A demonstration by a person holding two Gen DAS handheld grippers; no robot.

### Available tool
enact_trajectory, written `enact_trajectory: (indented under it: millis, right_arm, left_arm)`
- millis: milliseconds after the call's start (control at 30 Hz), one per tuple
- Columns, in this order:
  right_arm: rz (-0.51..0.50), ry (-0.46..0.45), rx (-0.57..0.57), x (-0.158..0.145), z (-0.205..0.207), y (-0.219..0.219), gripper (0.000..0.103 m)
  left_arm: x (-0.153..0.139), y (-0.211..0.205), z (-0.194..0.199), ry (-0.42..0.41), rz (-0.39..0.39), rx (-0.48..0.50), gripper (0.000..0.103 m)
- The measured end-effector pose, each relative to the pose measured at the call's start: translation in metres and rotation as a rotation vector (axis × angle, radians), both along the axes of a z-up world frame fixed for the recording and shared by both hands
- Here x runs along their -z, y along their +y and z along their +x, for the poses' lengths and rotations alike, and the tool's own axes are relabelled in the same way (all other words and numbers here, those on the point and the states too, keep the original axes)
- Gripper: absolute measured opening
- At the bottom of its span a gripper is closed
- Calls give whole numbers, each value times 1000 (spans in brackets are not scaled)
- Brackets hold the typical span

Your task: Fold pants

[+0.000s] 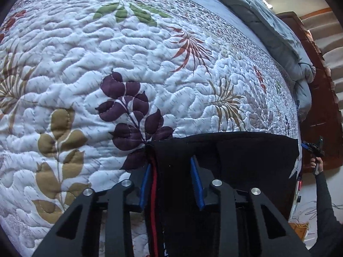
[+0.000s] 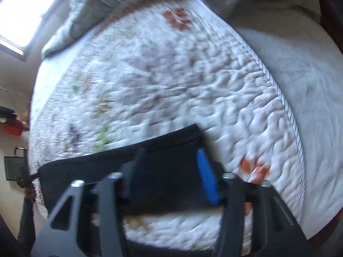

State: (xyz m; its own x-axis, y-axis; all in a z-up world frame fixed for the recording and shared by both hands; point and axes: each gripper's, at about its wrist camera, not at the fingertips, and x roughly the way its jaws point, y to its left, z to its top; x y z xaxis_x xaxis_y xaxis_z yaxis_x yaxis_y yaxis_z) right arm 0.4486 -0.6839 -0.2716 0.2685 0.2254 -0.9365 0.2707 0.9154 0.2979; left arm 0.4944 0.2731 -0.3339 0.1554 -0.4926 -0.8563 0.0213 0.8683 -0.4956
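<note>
Black fabric pants with red side stripe (image 1: 225, 160) lie at quilt's (image 1: 128, 64) 6 o'clock edge. Left gripper (image 1: 172, 184) and right gripper (image 2: 171, 171) both gape, empty. Judged soft, light, floppy: pinch corners.

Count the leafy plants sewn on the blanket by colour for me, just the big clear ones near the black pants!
Going by the left wrist view, near the pants:
Purple leaf sprig: 1
Tan leaf sprig: 1
Green leaf sprig: 1
Rust-red frond: 1
Brown frond: 1
Total: 5
More shapes show at the blanket's edges, cut off or too small to count.
</note>
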Motion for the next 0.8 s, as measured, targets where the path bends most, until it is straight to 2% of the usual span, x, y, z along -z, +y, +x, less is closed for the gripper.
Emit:
enact_trajectory:
  millis: [33,167,233,300,333,367,433,500,600,667,700,733,800]
  right_arm:
    - [-2,11,1,8,5,-6,74]
    - [40,29,-26,37,23,-25,74]
    - [94,22,-85,44,26,-25,75]
    - [130,14,-134,43,23,-26,75]
    - [157,9,-150,43,23,-26,72]
    - [234,0,-195,43,20,-22,67]
    - [257,-9,-250,41,21,-14,66]
    - [270,11,-240,50,24,-19,59]
    - [306,-5,-219,53,28,-26,57]
    - [307,-5,-243,49,25,-24,45]
    - [308,-5,-249,47,24,-24,31]
    - [321,-2,-253,45,24,-22,24]
    - [295,-9,-272,40,25,-12,21]
  left_arm:
    - [0,-1,1,4,0,-7,39]
    - [-2,-10,3,12,1,-21,58]
    - [-2,-15,3,12,14,-26,61]
    - [-4,-19,1,8,28,-24,57]
    - [-5,-20,0,9,27,-20,50]
    - [-5,-22,-1,8,29,-17,46]
    - [-7,-23,-2,7,27,-13,40]
    - [-2,-20,0,21,29,-30,39]
    - [3,-20,4,38,31,-66,41]
    - [0,-24,2,29,58,-63,39]
    - [-3,-25,1,23,74,-61,36]
    - [-5,-25,-1,18,85,-61,32]
    - [-13,-25,-4,0,94,-72,29]
